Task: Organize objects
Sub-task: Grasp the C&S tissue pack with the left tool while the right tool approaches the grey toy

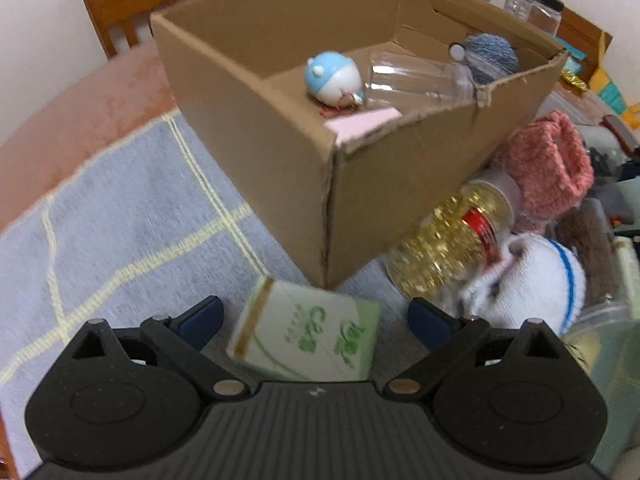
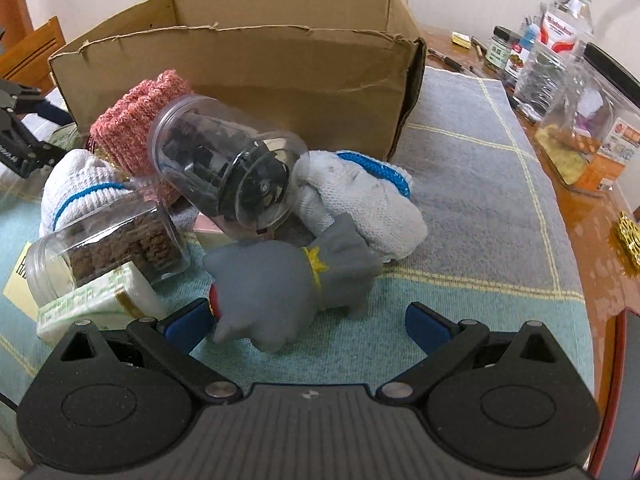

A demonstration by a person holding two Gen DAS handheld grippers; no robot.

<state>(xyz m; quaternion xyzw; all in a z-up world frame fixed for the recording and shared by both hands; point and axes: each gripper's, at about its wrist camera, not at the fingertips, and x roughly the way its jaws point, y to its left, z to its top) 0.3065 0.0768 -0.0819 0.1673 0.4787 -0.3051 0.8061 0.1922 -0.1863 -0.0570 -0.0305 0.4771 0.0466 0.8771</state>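
In the left wrist view an open cardboard box (image 1: 248, 128) holds a blue-and-white round toy (image 1: 332, 76), a clear bottle (image 1: 416, 78), a grey yarn ball (image 1: 488, 54) and a pink pad (image 1: 360, 122). My left gripper (image 1: 314, 320) is open around a green-and-white carton (image 1: 308, 334) lying in front of the box. In the right wrist view my right gripper (image 2: 308, 320) is open, with a grey rubber toy (image 2: 280, 284) between its fingers. Behind the toy lie a clear jar with dark contents (image 2: 224, 160), white socks (image 2: 360, 204) and a pink knit piece (image 2: 140, 120).
A jar of gold beads (image 1: 448, 240), a white sock (image 1: 532, 284) and a pink knit piece (image 1: 548, 164) lie right of the box. A jar of brown pieces (image 2: 108, 248) and another green carton (image 2: 100, 300) lie at left. Bottles and jars (image 2: 560, 48) stand at the table's right edge.
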